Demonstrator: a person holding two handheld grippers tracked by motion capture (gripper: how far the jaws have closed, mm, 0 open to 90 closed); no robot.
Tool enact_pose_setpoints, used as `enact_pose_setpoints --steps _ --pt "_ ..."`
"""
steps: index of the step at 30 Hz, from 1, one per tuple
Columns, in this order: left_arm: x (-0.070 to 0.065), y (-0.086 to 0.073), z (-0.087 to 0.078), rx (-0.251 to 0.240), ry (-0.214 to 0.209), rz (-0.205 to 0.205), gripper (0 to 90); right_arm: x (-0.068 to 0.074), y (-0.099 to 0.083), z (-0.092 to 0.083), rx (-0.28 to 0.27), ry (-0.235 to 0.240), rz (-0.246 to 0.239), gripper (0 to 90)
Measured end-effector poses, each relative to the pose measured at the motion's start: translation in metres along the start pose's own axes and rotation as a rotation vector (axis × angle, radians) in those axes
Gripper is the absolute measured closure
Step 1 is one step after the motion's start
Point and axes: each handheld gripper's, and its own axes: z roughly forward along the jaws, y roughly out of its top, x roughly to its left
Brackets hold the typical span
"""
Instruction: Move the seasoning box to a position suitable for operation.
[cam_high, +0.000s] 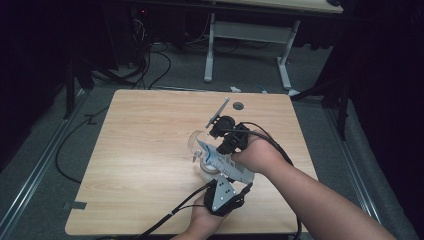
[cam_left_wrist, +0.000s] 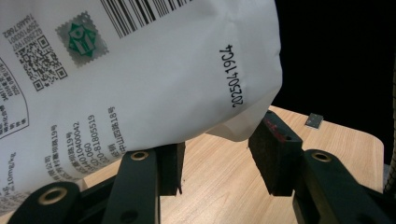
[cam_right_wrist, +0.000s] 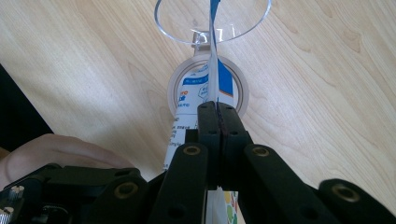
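Right hand-held gripper (cam_right_wrist: 218, 109): jaws pressed together, clenched on the thin edge of a white and blue packet (cam_right_wrist: 198, 100). Beyond its tips, packet hanging over a clear glass (cam_right_wrist: 212, 21), with a round pale base or ring directly under the packet, on the wood. Seen from above, same right hand-held gripper (cam_high: 220, 142) at mid-surface, holding the packet (cam_high: 212, 157) against the glass (cam_high: 197, 142).

Left hand-held gripper (cam_left_wrist: 217, 156): jaws parted about halfway, pads astride the packet's lower corner. Left pad tucked against or just behind the packet, contact not clear; right pad just beside the corner, touch not certain. Packet (cam_left_wrist: 140, 79) above and ahead, printed with barcode, QR code and a date stamp. From above, left hand-held gripper (cam_high: 227, 187) nearer the front edge, just below the packet.

Around both: light wooden surface (cam_high: 145, 165), grey floor, cables, a second table (cam_high: 250, 30) far behind, dark room.
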Motion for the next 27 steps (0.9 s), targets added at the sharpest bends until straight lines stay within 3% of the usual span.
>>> enact_pose_setpoints --steps 27 --pt "0.0001 -0.0009 0.0 -0.001 0.001 0.003 57.2 0.0008 0.0015 0.0027 0.0 0.0 -0.004 90.0"
